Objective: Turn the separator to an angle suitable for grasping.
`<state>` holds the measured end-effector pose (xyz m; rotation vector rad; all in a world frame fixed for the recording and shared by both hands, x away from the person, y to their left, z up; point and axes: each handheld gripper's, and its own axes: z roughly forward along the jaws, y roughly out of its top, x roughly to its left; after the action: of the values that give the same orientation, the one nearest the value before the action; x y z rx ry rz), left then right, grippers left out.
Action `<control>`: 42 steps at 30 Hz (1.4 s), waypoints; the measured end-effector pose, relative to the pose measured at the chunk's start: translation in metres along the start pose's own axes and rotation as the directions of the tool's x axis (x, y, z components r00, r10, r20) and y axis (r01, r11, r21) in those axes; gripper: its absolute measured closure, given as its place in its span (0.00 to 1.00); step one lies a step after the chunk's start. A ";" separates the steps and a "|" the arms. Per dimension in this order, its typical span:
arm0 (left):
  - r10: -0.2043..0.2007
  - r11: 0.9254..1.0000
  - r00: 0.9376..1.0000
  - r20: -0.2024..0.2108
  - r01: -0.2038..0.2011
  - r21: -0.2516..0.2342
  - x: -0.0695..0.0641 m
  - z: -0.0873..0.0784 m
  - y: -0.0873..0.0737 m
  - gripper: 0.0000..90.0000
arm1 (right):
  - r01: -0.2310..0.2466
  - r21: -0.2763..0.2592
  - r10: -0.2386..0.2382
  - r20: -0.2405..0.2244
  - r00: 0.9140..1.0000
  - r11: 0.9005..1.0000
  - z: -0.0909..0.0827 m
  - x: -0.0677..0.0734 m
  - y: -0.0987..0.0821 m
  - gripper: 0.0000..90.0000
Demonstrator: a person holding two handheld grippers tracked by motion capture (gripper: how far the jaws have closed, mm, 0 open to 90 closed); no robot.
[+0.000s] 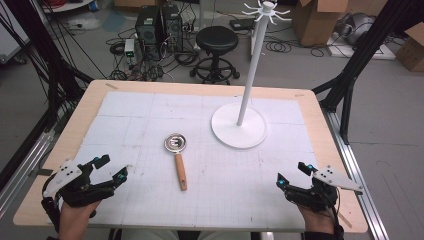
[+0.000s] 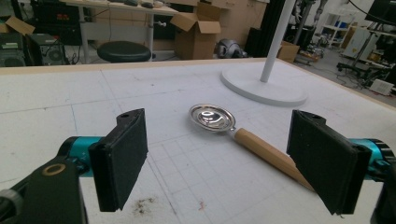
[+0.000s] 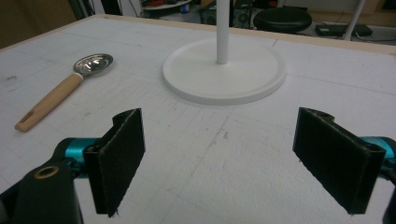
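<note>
A metal scoop with a wooden handle [image 1: 178, 159] lies flat in the middle of the white mat, bowl toward the far side. My left gripper [image 1: 111, 168] rests low at the front left, open, nothing between its jaws. In the left gripper view the scoop [image 2: 243, 136] lies just ahead, between the black pads [image 2: 122, 156]. My right gripper [image 1: 292, 174] sits at the front right, open and empty. The right gripper view has the scoop [image 3: 65, 88] off to the left.
A white stand with a round base [image 1: 238, 126] and a tall pole topped with hooks rises right of centre; its base [image 3: 224, 70] lies ahead of the right gripper. Beyond the table's far edge are a black stool [image 1: 216, 42], computers, cables and cardboard boxes.
</note>
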<state>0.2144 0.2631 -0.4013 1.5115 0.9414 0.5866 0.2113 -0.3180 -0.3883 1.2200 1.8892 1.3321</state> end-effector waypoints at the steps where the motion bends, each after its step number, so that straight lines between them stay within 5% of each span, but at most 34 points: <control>1: 0.000 1.000 1.000 0.000 0.000 0.000 0.000 0.000 0.000 0.23 | 0.001 -0.003 -0.001 0.001 1.000 1.000 0.000 0.000 0.000 0.18; 9: 0.022 1.000 1.000 0.016 -0.022 0.007 -0.006 0.009 0.001 0.25 | -0.016 -0.003 0.016 0.008 1.000 1.000 -0.004 -0.003 -0.002 0.18; 14: 0.030 0.998 0.995 0.096 -0.036 0.058 -0.019 0.026 0.001 0.27 | -0.017 0.006 0.017 0.012 1.000 1.000 -0.004 -0.002 -0.004 0.18; 16: 0.021 0.997 0.985 0.172 -0.034 0.074 -0.031 0.037 -0.001 0.34 | -0.011 0.007 0.011 0.013 1.000 1.000 -0.005 -0.001 -0.005 0.18; 17: 0.021 0.997 0.985 0.172 -0.034 0.074 -0.031 0.037 -0.001 0.42 | -0.011 0.007 0.011 0.013 1.000 1.000 -0.005 -0.001 -0.005 0.18; 18: 0.016 0.996 0.977 0.213 -0.035 0.086 -0.035 0.040 -0.002 0.56 | -0.009 0.008 0.008 0.016 1.000 1.000 -0.006 -0.001 -0.005 0.18; 19: 0.001 0.992 0.960 0.281 -0.036 0.118 -0.042 0.048 -0.003 0.67 | -0.006 0.009 0.005 0.018 1.000 1.000 -0.006 0.000 -0.004 0.18; 22: -0.007 0.989 0.951 0.308 -0.040 0.145 -0.051 0.056 -0.004 0.90 | -0.003 0.012 0.003 0.025 1.000 1.000 -0.007 0.001 -0.004 0.18; 25: -0.009 0.972 0.951 0.309 -0.064 0.226 -0.076 0.080 -0.011 0.99 | -0.005 0.012 0.004 0.023 1.000 1.000 -0.006 0.002 -0.004 0.18; 26: -0.009 0.972 0.951 0.309 -0.064 0.226 -0.076 0.080 -0.011 0.99 | -0.008 0.015 0.008 0.021 1.000 1.000 -0.005 0.002 -0.004 0.18; 29: -0.007 0.943 0.946 0.325 -0.102 0.316 -0.106 0.115 -0.023 1.00 | -0.007 0.022 0.006 0.021 1.000 1.000 -0.004 0.000 -0.005 0.18; 30: -0.008 0.934 0.949 0.315 -0.106 0.342 -0.112 0.122 -0.026 1.00 | -0.009 0.021 0.008 0.022 1.000 1.000 -0.004 0.000 -0.005 0.18; 31: -0.008 0.934 0.949 0.315 -0.106 0.342 -0.112 0.122 -0.026 1.00 | -0.010 0.020 0.010 0.021 1.000 1.000 -0.004 0.000 -0.005 0.18; 33: -0.023 0.907 0.959 0.283 -0.099 0.409 -0.121 0.136 -0.033 1.00 | -0.014 0.019 0.014 0.021 1.000 1.000 -0.005 -0.001 -0.006 0.18; 34: -0.023 0.907 0.959 0.283 -0.099 0.409 -0.121 0.136 -0.033 1.00 | -0.019 0.020 0.019 0.021 1.000 1.000 -0.005 -0.001 -0.006 0.18; 37: -0.023 0.888 0.967 0.255 -0.097 0.449 -0.124 0.143 -0.036 1.00 | -0.023 0.023 0.022 0.020 1.000 0.999 -0.005 -0.001 -0.006 0.18; 41: 0.018 0.853 0.973 0.230 -0.135 0.504 -0.125 0.145 -0.041 1.00 | -0.018 0.024 0.017 0.019 1.000 1.000 -0.004 0.000 -0.005 0.18; 42: 0.019 0.849 0.974 0.226 -0.135 0.510 -0.123 0.144 -0.041 1.00 | -0.015 0.024 0.015 0.019 1.000 1.000 -0.004 0.000 -0.005 0.18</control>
<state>0.2544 0.0796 -0.4474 2.0654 0.9158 0.2137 0.2064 -0.3205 -0.3920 1.2567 1.8920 1.3045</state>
